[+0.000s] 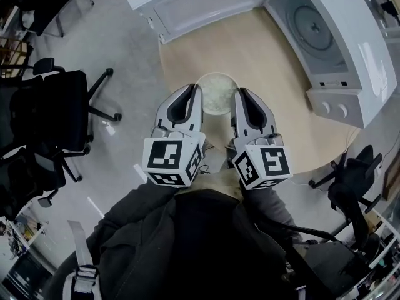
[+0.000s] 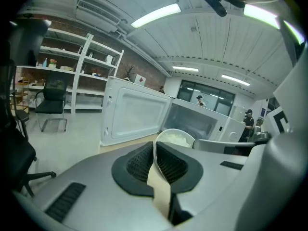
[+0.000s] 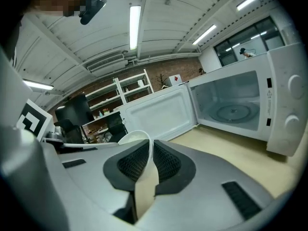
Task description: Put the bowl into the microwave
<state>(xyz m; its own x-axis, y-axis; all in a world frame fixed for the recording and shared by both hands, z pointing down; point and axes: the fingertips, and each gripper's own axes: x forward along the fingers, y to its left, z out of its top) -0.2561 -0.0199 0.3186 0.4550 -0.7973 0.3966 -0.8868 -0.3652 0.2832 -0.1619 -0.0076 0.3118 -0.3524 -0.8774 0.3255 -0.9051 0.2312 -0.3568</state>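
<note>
Condition at inspection: the bowl point(image 1: 217, 92) sits between the two tools over the round table point(image 1: 269, 67), short of the microwave point(image 1: 325, 36). The left gripper point(image 1: 191, 97) has its jaws nearly closed and pinched on the bowl's rim at 9 o'clock. The right gripper point(image 1: 241, 100) is pinched likewise on the rim at 3 o'clock. Both gripper views show the thin white wall clamped between the black pads. The bowl holds something pale, possibly rice. Whether its base rests on the table or hangs just clear cannot be settled from above.

Risks:
- Each hold is on a thin rim edge only. Uneven pull or twist between the hands could let the wall slide out of one pair of pads and tip the contents.
- Squeezing the two rims toward each other could flex the bowl.

Clearances:
- The microwave mouth lies at 1 to 2 o'clock from the bowl, with its turntable bare.
- The open door point(image 1: 187, 8) stands at 11 o'clock, well apart from the bowl.
- The lower sill of the opening and the side frame are the edges to clear, and two tools entering side by side will crowd that opening.
</note>
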